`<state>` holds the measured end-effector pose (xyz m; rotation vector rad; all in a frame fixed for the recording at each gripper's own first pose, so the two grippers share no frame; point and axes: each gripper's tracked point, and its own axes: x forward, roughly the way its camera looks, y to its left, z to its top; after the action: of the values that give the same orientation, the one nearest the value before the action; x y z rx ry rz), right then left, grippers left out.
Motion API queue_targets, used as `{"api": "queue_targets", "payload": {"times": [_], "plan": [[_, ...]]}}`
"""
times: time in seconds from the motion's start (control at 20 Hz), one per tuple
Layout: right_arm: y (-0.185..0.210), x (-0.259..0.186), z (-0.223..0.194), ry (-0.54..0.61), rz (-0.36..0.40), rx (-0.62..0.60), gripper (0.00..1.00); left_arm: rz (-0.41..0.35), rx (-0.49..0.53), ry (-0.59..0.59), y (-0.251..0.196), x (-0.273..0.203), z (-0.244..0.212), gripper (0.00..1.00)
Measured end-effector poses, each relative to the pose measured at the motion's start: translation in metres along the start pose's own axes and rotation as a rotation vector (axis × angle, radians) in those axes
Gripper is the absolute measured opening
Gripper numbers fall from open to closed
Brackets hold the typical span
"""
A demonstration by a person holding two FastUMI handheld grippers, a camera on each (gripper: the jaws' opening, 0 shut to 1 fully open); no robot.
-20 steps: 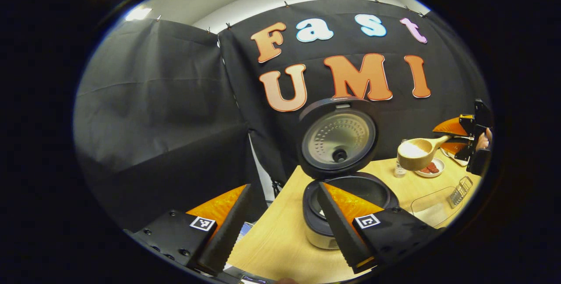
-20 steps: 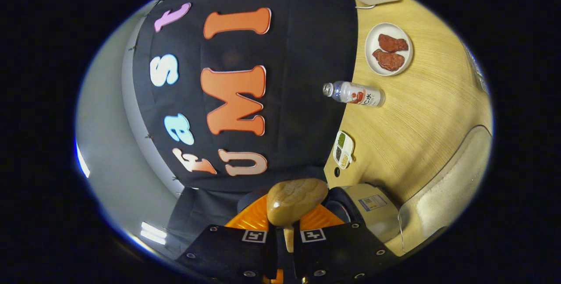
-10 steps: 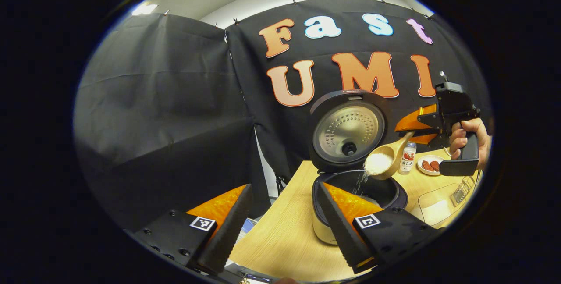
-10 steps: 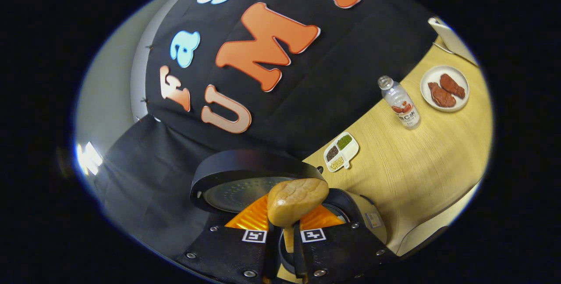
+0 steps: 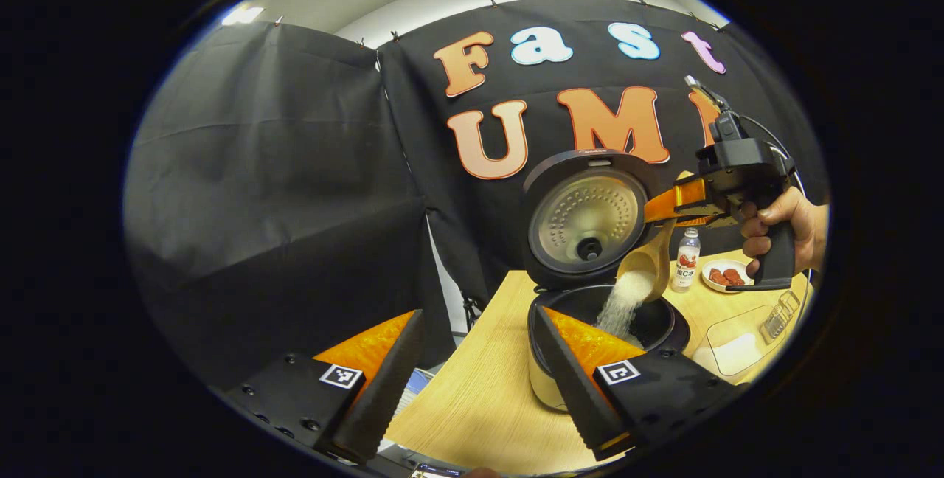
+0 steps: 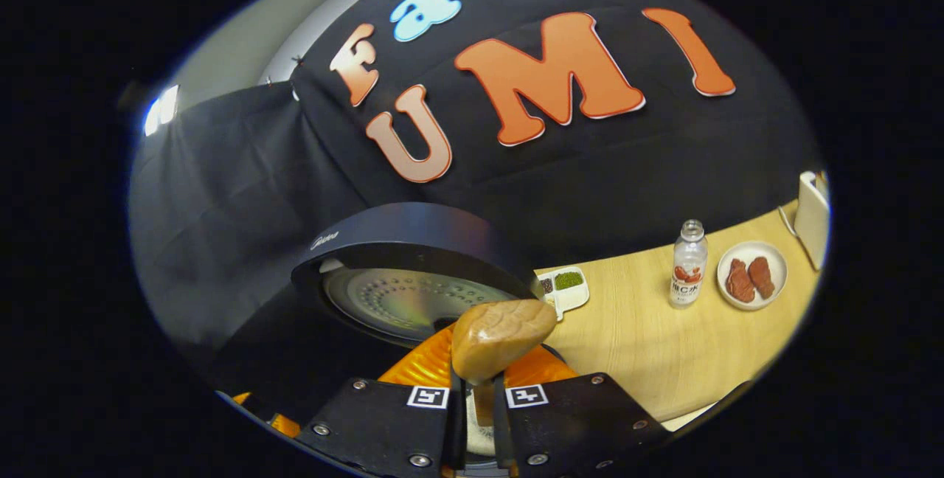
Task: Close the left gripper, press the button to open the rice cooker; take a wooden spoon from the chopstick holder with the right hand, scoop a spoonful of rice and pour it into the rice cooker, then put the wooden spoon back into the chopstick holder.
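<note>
Right now I'm tipping the wooden spoon over the open rice cooker, bowl tilted down, and rice is streaming off its lip into the dark inner pot. My right gripper is clamped on the spoon's handle, both fingers pressing on it with only the handle's width between them; in the right gripper view the back of the spoon bowl is sitting just ahead of the fingertips, hiding the pot beneath. In the left gripper view that same gripper is showing farther off with my hand wrapped around its grip, above and right of the cooker. My left gripper is hanging wide open, holding nothing, fingers spread with the right finger overlapping the cooker's front edge in view. The cooker's lid is standing upright behind the pot, its metal inner plate facing forward. On the tabletop, right of the cooker, a small bottle is standing beside a plate of reddish pieces, with a little divided dish nearer the lid. A clear container of rice and a wire holder are sitting at the right edge.
</note>
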<state>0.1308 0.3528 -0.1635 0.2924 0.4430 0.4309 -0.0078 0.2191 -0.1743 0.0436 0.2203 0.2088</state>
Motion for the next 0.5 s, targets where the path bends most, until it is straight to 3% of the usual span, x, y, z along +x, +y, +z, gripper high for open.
{"api": "queue_targets", "payload": {"times": [0.05,0.5], "plan": [[0.005,0.0,0.001,-0.003,0.002,-0.045,0.14,0.001,0.001,0.001,0.001,0.0,-0.001,0.93],[0.057,-0.014,0.006,-0.079,0.085,-0.557,0.14,0.015,0.018,-0.005,0.002,-0.002,0.001,0.93]]}}
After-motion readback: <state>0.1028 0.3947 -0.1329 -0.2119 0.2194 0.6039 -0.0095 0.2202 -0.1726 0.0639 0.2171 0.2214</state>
